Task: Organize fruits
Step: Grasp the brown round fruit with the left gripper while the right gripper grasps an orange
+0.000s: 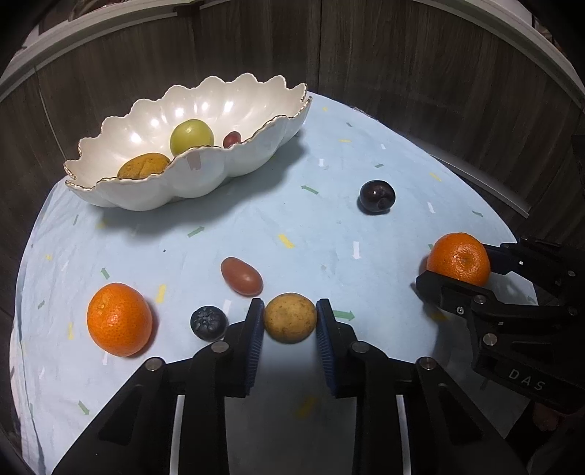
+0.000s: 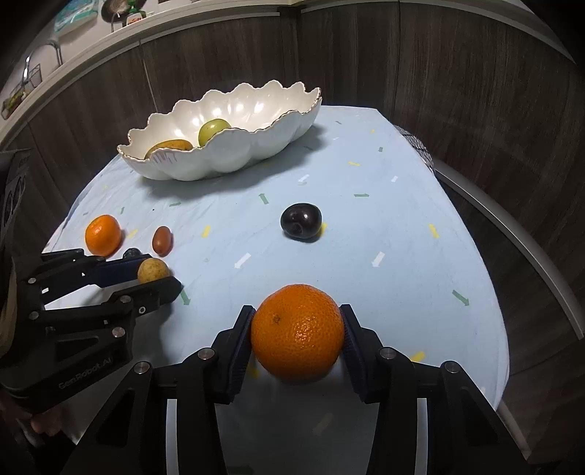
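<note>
A white scalloped bowl [image 1: 204, 179] [image 2: 226, 157] stands at the back of the table, holding a green fruit [image 1: 191, 136], a brownish fruit [image 1: 144, 166] and a small red one [image 1: 231, 139]. My left gripper [image 1: 290, 318] is shut on a small yellow-brown fruit [image 1: 290, 317] [image 2: 153, 270], just above the cloth. My right gripper [image 2: 298, 332] is shut on an orange mandarin [image 2: 298, 330] [image 1: 459, 261]. On the cloth lie another mandarin [image 1: 119, 318] [image 2: 103, 235], a dark blue fruit [image 1: 208, 323], a red-brown oval fruit [image 1: 242, 276] [image 2: 162, 240] and a dark plum [image 1: 376, 197] [image 2: 301, 221].
The table wears a light blue cloth [image 1: 329, 248] with small arrow marks. Dark wood panels [image 1: 402, 54] rise close behind it. The table's curved edge [image 2: 512, 234] runs down the right side. A shelf with kitchen things [image 2: 73, 22] is up at the back left.
</note>
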Motion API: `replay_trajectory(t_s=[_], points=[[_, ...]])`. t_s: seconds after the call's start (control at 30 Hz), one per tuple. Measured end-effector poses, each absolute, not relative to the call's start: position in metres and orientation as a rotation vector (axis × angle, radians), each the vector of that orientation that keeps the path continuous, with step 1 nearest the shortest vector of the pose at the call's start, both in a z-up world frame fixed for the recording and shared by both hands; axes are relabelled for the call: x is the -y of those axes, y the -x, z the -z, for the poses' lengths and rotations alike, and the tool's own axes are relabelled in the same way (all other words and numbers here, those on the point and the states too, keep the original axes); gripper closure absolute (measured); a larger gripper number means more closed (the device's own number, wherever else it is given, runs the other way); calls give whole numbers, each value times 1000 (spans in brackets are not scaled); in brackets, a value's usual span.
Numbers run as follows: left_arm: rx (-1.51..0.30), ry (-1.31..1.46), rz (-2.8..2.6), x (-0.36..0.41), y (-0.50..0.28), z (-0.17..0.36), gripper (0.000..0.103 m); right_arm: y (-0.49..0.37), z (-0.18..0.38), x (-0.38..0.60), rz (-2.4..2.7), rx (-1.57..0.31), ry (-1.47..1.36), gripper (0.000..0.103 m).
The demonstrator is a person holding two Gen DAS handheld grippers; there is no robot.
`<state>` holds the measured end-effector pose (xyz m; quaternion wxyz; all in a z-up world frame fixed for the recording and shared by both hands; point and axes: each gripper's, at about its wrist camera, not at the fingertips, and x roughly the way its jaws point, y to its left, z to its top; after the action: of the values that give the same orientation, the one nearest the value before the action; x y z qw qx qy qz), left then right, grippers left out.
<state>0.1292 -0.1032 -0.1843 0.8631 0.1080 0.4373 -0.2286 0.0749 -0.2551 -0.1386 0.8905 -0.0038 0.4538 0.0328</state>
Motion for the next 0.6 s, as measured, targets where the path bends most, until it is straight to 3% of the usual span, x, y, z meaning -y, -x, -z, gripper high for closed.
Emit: replay_trajectory(t_s=[0.6], points=[[-869,-243,482,106,-119,161,75,-66,114,261,-46,-893,3,57]])
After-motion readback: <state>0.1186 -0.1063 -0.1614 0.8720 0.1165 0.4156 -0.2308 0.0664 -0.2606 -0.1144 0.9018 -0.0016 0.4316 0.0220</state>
